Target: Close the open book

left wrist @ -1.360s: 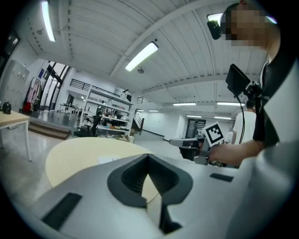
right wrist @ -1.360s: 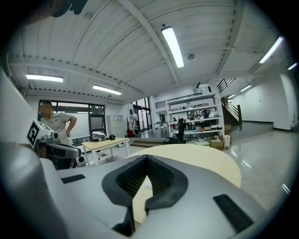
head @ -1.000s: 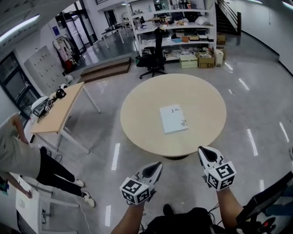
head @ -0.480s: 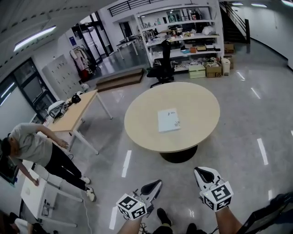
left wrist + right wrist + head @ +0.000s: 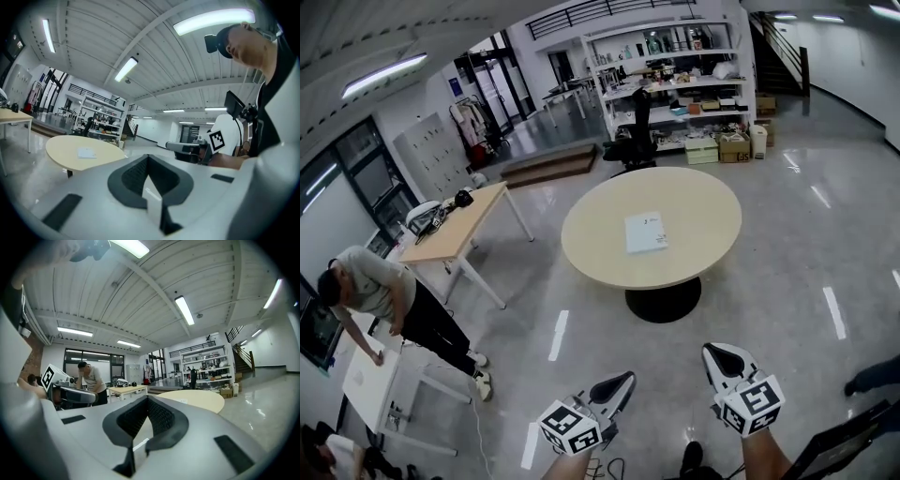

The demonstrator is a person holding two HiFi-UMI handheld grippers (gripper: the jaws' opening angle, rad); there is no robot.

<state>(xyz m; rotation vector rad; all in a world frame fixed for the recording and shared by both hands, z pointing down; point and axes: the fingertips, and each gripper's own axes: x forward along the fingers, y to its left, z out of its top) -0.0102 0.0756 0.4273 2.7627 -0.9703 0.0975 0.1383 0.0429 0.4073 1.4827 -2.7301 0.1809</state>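
The book (image 5: 644, 232) lies flat with its pale cover up near the middle of the round beige table (image 5: 703, 248); it looks closed. Both grippers hang low over the floor, well short of the table. My left gripper (image 5: 625, 377) and my right gripper (image 5: 719, 352) point toward the table, jaws together, nothing in them. In the left gripper view the book (image 5: 86, 152) is a small pale patch on the table (image 5: 61, 143), far beyond the left gripper (image 5: 148, 157). The right gripper view shows the table (image 5: 204, 400) in the distance past the right gripper (image 5: 148, 399).
A rectangular wooden table (image 5: 455, 234) stands to the left. A person (image 5: 370, 286) bends over a white table (image 5: 370, 380) at the far left. Behind the round table are an office chair (image 5: 637, 141), shelves (image 5: 675, 70) and boxes. Glossy floor lies between me and the table.
The view has drawn back from the round table: table and book are now smaller and farther. Both grippers stay shut at the bottom of the view. The person at left has come further into view.
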